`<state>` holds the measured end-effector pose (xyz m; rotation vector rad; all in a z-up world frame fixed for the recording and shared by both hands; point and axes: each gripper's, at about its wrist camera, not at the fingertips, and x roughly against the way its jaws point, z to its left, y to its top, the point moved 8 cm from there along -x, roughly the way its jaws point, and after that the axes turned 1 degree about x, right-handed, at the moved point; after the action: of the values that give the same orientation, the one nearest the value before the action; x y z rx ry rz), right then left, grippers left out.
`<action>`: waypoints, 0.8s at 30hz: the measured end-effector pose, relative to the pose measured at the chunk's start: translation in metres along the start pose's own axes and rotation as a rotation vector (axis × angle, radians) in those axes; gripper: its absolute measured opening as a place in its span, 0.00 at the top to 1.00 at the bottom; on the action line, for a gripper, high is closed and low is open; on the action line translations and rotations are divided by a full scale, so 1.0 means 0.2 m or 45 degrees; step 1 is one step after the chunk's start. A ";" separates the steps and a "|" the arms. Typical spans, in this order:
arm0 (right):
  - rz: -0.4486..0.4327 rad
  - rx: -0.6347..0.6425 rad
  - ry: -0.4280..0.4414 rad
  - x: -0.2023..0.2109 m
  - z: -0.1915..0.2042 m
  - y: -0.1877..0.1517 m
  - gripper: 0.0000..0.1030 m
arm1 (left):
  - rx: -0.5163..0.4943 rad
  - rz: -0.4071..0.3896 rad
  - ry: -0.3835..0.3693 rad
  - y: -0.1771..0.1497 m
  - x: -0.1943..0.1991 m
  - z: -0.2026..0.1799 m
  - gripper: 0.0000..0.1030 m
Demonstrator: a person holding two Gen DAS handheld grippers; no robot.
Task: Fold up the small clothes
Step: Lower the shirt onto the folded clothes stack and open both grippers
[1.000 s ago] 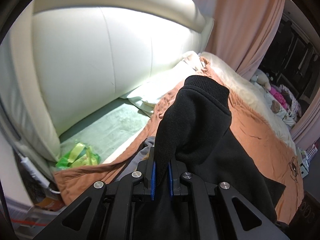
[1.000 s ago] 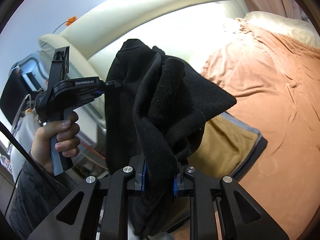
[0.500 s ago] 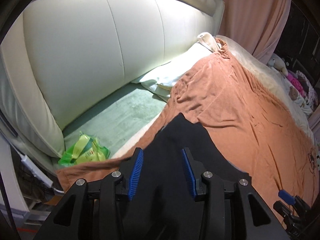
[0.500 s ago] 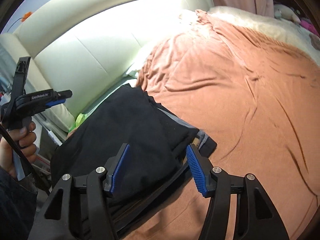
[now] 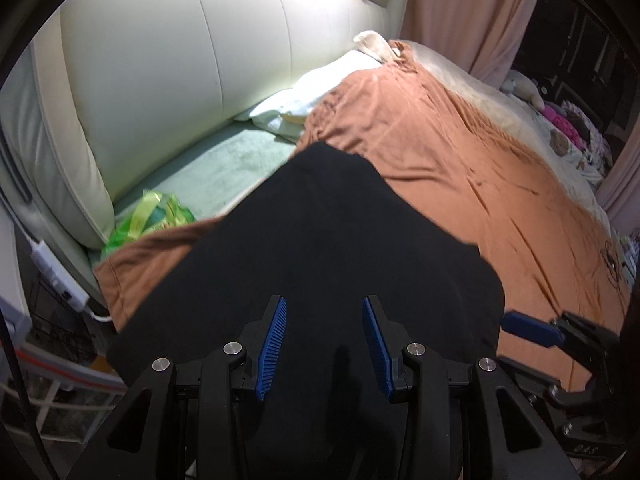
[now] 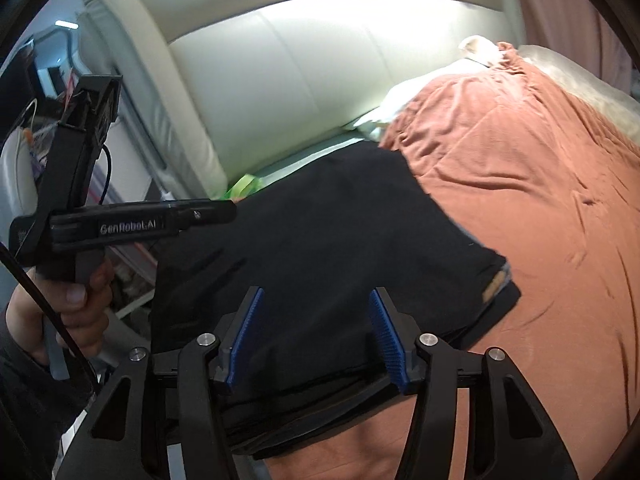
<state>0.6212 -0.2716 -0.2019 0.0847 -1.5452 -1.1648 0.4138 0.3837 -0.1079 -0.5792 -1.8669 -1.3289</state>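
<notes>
A black garment (image 5: pixel 340 232) lies spread flat on the orange-brown blanket (image 5: pixel 480 168) at the bed's near corner. My left gripper (image 5: pixel 324 302) hovers open just above the garment's near part, with nothing pinched between its blue pads. In the right wrist view the same garment (image 6: pixel 320 240) lies under my right gripper (image 6: pixel 316 292), whose jaws are closing with the pads still apart and not pressing on the cloth. A tan and grey cloth (image 6: pixel 496 280) peeks out from under the garment's right corner. The left gripper (image 6: pixel 224 212) shows at the left, held by a hand (image 6: pixel 68 304).
A cream padded headboard (image 5: pixel 180 60) stands along the far left. A white pillow (image 5: pixel 316 92) and a green plastic bag (image 5: pixel 156 216) lie on the pale green sheet (image 5: pixel 224 168). Soft toys (image 5: pixel 524 88) sit far right by a pink curtain (image 5: pixel 472 12). A white power strip (image 5: pixel 56 272) hangs off the bed's left side.
Both grippers held the black garment up in the air, shut on it. They have let go and sunk, and the garment now lies flat on the blanket.
</notes>
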 end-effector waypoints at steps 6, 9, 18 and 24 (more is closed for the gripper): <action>0.095 0.114 0.029 -0.17 0.09 -0.08 0.58 | 0.056 0.051 -0.011 -0.23 -0.02 0.04 0.60; 0.149 0.141 -0.021 -0.23 0.02 -0.16 0.60 | 0.064 0.050 -0.035 -0.32 -0.02 0.03 0.60; 0.169 0.087 -0.027 -0.16 -0.04 -0.23 0.60 | 0.028 0.019 -0.037 -0.51 0.04 -0.11 0.60; 0.173 0.034 -0.058 -0.04 -0.05 -0.30 0.60 | 0.052 -0.008 -0.042 -0.62 0.08 -0.14 0.62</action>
<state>0.6019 -0.3037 -0.2504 -0.0290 -1.5815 -1.0456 0.3236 0.3135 -0.1632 -0.5775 -1.9198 -1.2895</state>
